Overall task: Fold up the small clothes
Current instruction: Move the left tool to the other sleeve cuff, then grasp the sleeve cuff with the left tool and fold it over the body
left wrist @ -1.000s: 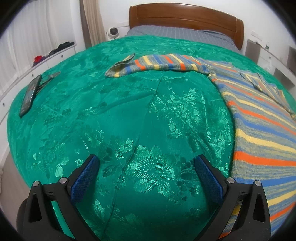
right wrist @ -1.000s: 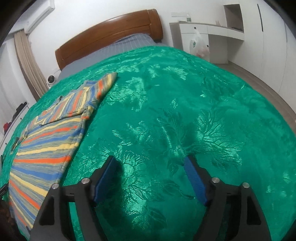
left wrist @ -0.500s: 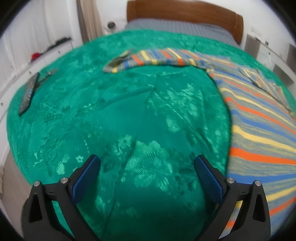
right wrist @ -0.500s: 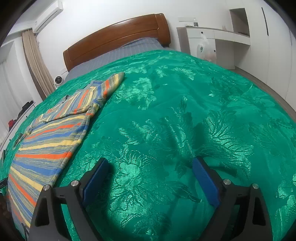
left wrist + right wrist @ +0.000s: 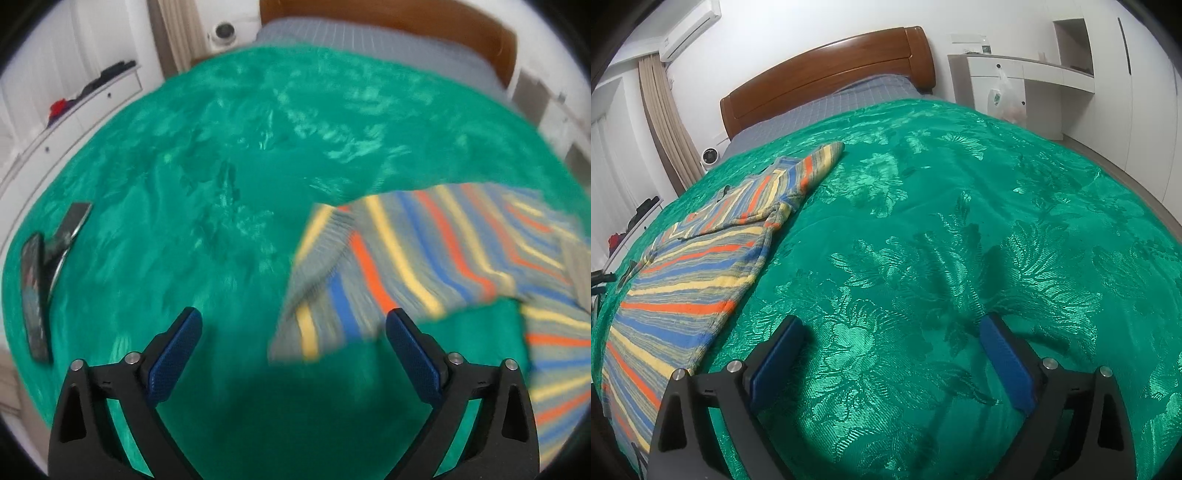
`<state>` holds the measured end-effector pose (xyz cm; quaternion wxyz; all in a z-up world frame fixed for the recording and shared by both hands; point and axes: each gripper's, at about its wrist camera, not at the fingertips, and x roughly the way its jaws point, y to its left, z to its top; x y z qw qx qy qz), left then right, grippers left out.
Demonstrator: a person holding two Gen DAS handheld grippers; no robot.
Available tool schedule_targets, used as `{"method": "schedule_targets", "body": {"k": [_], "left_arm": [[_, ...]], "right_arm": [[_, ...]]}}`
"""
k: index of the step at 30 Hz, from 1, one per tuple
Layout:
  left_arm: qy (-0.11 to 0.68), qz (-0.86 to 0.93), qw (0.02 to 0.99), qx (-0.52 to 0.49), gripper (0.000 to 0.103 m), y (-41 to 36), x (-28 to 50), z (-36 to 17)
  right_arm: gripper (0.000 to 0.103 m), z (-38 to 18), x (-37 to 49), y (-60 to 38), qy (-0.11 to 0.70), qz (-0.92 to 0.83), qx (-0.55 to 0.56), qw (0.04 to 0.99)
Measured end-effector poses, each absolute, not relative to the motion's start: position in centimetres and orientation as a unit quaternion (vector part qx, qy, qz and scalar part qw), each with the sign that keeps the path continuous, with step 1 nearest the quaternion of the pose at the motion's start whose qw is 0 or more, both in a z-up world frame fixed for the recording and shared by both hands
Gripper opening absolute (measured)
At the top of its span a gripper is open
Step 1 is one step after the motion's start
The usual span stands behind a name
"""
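A striped sweater (image 5: 687,273) is spread flat on the bed (image 5: 960,229). The left tongs (image 5: 293,345) are held wide open, empty, before the sleeve cuff (image 5: 317,295); the right tongs (image 5: 890,354) gape over bare cover. Folding seems unstarted; the cuff should be gripped next.

Bedspread (image 5: 960,229): green cloth, satin sheen, woven floral relief catching light. On it, striped sweater (image 5: 683,280): knit cloth, matt, ribbed at cuff (image 5: 317,236). Behind bedspread, headboard (image 5: 827,70): wood, glossy varnish; grey sheet (image 5: 827,107): matt checked cloth. Left gripper (image 5: 293,326) and right gripper (image 5: 892,334): matt black plastic frames, blue textured pads (image 5: 777,360), shiny metal pins.
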<state>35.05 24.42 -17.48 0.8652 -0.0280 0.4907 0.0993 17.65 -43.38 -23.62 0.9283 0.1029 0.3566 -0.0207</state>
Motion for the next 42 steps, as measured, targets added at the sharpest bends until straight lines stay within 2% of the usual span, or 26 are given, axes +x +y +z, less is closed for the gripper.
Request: {"method": "schedule_targets", "body": {"k": [1,3,4,5,11,16,20,25,27,28,29,33,37,39,42], "left_arm": [[0.503,0.093,0.859,-0.02,0.083,24.3,36.3,-18.2],[0.52,0.073,0.85,-0.036,0.024,24.4,37.5,-19.1],[0.526,0.069,0.846,-0.053,0.006,24.7,37.9,-19.1],[0.526,0.073,0.844,-0.073,0.001,25.2,38.2,-18.7],[0.466,0.048,0.88,-0.08,0.0,23.1,39.1,-10.1],[0.435,-0.049,0.898,-0.043,0.0,12.8,40.1,-3.5],[0.425,-0.127,0.896,-0.023,0.0,3.9,40.7,-1.8],[0.437,-0.178,0.881,-0.011,0.002,-7.0,40.6,-5.2],[0.451,-0.187,0.873,0.008,0.018,-10.7,39.9,-8.1],[0.465,-0.19,0.864,0.016,0.043,-12.0,39.5,-9.7],[0.48,-0.191,0.856,0.019,0.057,-12.9,38.8,-11.1],[0.477,-0.234,0.847,0.004,0.058,-11.4,34.9,-11.8],[0.45,-0.207,0.869,0.013,0.065,-4.3,32.9,-10.7],[0.445,-0.181,0.876,0.046,0.069,-0.5,32.8,-11.3],[0.467,-0.173,0.859,0.117,0.069,2.1,33.5,-13.9]], "right_arm": [[0.096,-23.6,17.7,-43.4,0.357,-0.021,0.102,0.928],[0.096,-23.6,17.7,-43.3,0.359,-0.023,0.099,0.928],[0.096,-23.6,17.7,-43.3,0.359,-0.023,0.098,0.928],[0.096,-23.6,17.7,-43.2,0.36,-0.024,0.097,0.928],[0.096,-23.6,17.7,-43.2,0.359,-0.024,0.095,0.928],[0.096,-23.7,17.6,-43.2,0.357,-0.023,0.096,0.929],[0.096,-23.7,17.6,-43.2,0.357,-0.023,0.096,0.929],[0.096,-23.6,17.6,-43.2,0.356,-0.023,0.097,0.929],[0.097,-23.6,17.5,-43.2,0.357,-0.023,0.097,0.929],[0.097,-23.6,17.5,-43.2,0.357,-0.023,0.097,0.929],[0.097,-23.6,17.5,-43.2,0.357,-0.023,0.097,0.929],[0.097,-23.6,17.5,-43.2,0.355,-0.02,0.099,0.929],[0.097,-23.5,17.4,-43.3,0.354,-0.019,0.099,0.93],[0.097,-23.5,17.4,-43.2,0.354,-0.02,0.098,0.93],[0.097,-23.5,17.4,-43.3,0.354,-0.02,0.098,0.93]]}}
